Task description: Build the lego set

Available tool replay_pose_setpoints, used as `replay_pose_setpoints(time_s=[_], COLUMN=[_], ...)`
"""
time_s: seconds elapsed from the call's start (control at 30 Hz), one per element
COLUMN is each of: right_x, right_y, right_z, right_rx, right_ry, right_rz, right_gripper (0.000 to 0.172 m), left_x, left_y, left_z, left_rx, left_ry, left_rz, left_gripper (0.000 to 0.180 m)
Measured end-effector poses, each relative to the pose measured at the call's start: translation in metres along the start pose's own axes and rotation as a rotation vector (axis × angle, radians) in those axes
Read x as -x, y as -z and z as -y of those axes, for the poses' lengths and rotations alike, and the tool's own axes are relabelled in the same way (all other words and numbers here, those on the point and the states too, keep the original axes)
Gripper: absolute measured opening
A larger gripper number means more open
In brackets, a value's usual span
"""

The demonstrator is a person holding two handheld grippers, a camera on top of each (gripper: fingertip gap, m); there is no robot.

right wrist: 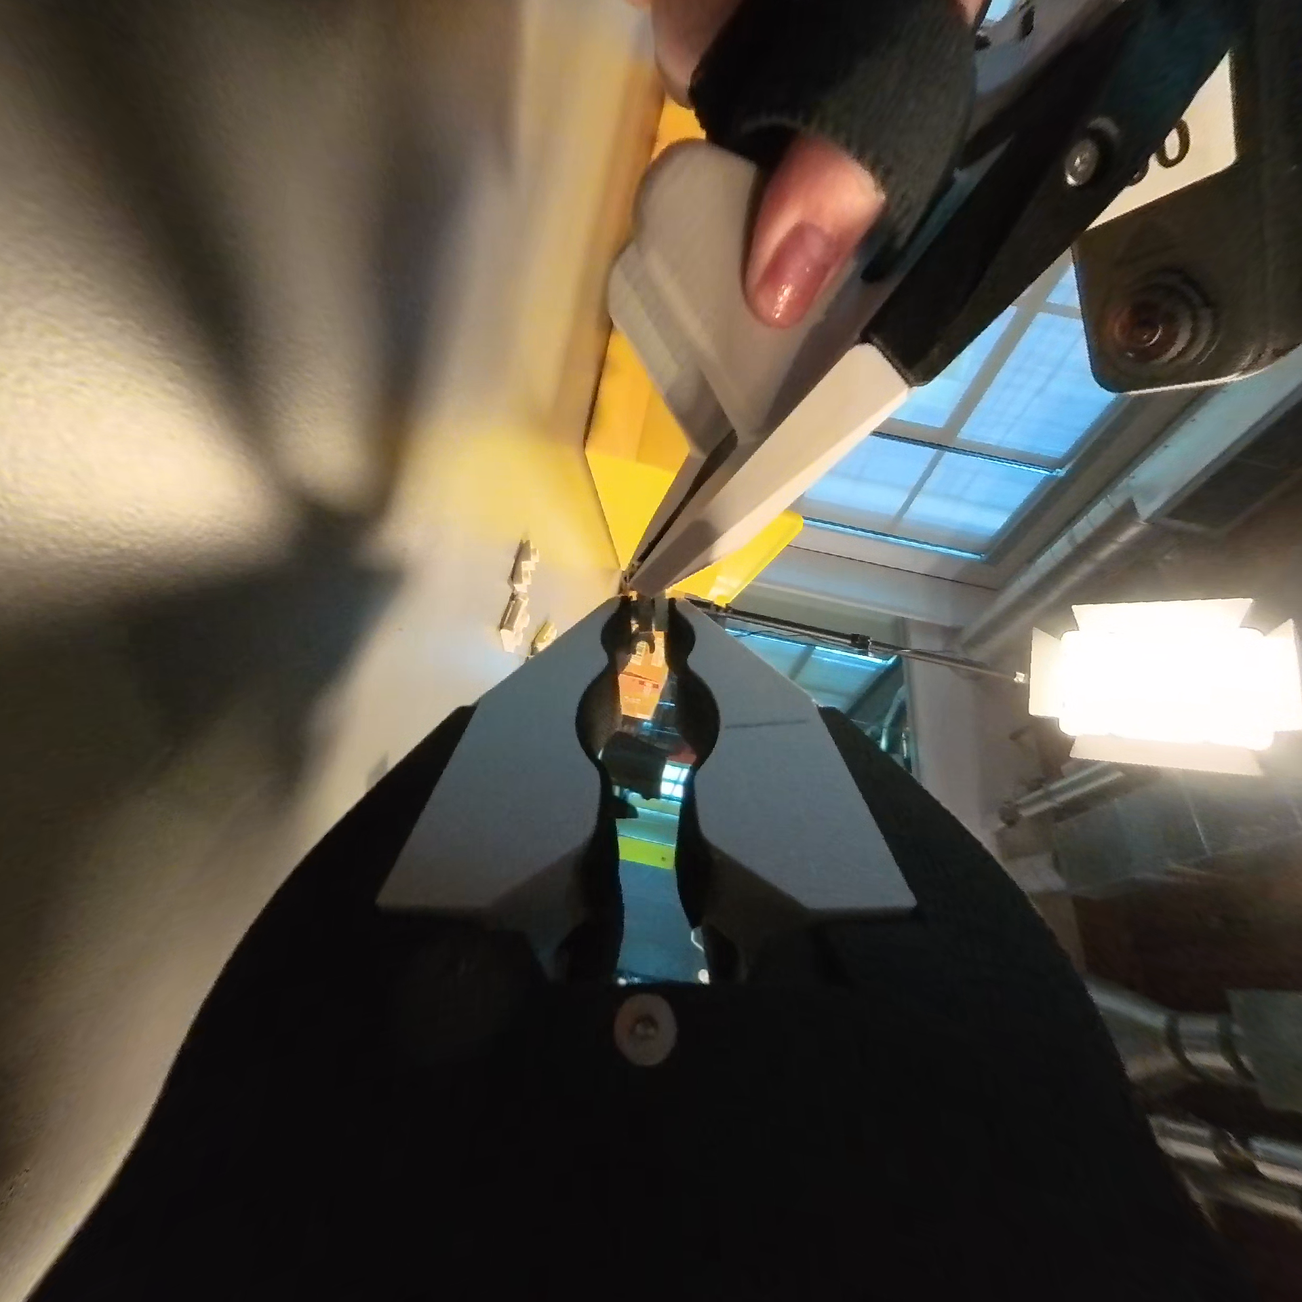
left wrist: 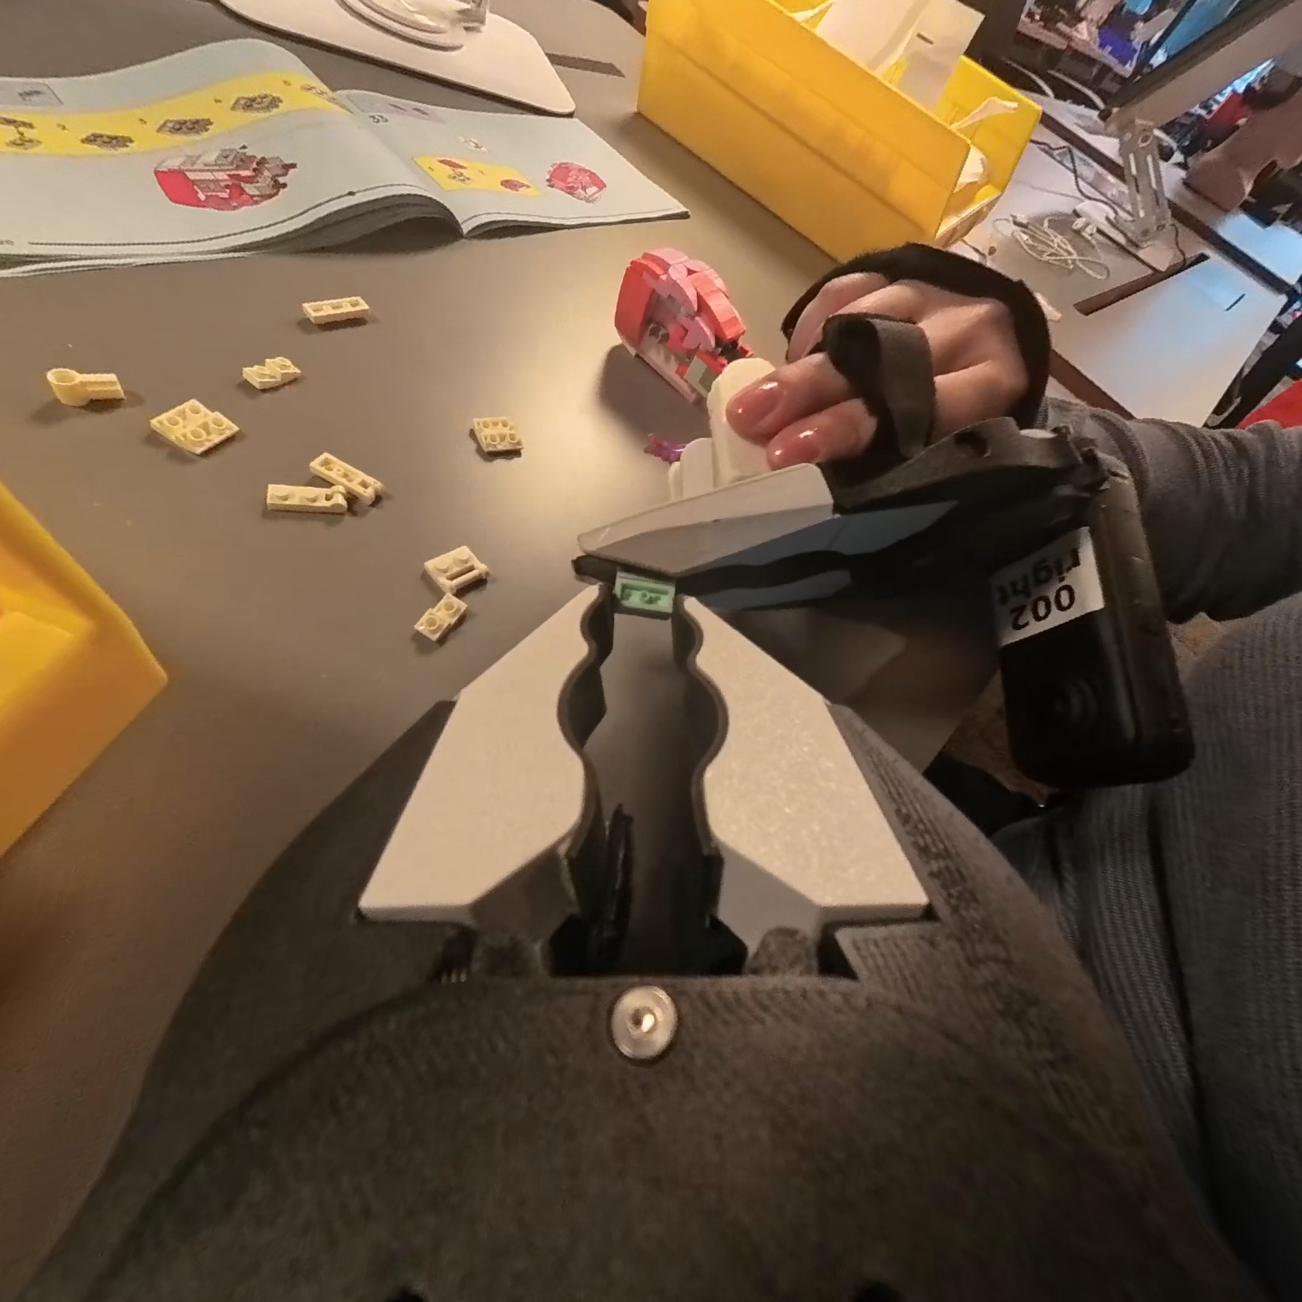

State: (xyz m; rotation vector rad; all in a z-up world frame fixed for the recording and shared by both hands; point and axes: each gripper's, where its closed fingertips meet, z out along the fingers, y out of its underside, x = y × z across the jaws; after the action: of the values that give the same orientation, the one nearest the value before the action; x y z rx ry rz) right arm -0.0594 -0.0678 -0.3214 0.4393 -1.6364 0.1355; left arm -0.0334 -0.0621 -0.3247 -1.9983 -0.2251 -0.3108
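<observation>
Two claws meet tip to tip at frame centre: the left claw [left wrist: 642, 606] is clamped on a small green brick [left wrist: 642, 600], and the right claw [left wrist: 620, 556] pinches the same brick. Cream pieces [left wrist: 194, 426] lie loose on the surface [left wrist: 211, 634] at left; a red model [left wrist: 676, 310] sits beyond, unfinished.

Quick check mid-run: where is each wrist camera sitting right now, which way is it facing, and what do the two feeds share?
Left wrist view: on the left gripper, looking forward and down over the table with its tan bricks and booklet; its fingers pinch a green brick; the right hand and right gripper cross in.

Right wrist view: on the right gripper, rolled sideways, the table filling the left and windows the right; the left gripper and a thumb show.

Shared: both fingertip pairs meeting, a yellow bin, loose bricks.
</observation>
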Motion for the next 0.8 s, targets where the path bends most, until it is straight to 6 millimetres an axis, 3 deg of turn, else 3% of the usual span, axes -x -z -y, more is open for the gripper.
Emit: replay_pose_setpoints(time_s=[0.1,0.2,0.27,0.33,0.7,0.8], right_x=[0.001,0.002,0.004,0.009,0.017,0.019], right_y=[-0.001,-0.003,-0.005,-0.006,-0.006,-0.005], right_z=[0.000,-0.001,-0.003,-0.007,-0.003,-0.004], right_rx=[-0.002,-0.015,0.002,0.019,0.017,0.021], right_ry=[-0.020,-0.250,-0.385,-0.415,-0.337,-0.295], right_rz=[0.008,0.056,0.112,0.139,0.166,0.173], right_gripper=[0.007,0.011,0.034,0.039,0.008,0.007], left_x=[0.000,0.002,0.003,0.005,0.002,0.002], left_y=[0.000,0.001,0.000,-0.001,-0.006,-0.007], left_z=[-0.001,0.001,0.001,-0.002,-0.006,-0.008], left_rx=[0.003,-0.009,-0.013,-0.006,0.011,0.021], left_ry=[0.011,0.051,0.083,0.100,0.113,0.099], left_rz=[0.002,-0.005,-0.011,-0.011,-0.034,-0.029], left_gripper=[0.015,0.015,0.015,0.015,0.015,0.015])
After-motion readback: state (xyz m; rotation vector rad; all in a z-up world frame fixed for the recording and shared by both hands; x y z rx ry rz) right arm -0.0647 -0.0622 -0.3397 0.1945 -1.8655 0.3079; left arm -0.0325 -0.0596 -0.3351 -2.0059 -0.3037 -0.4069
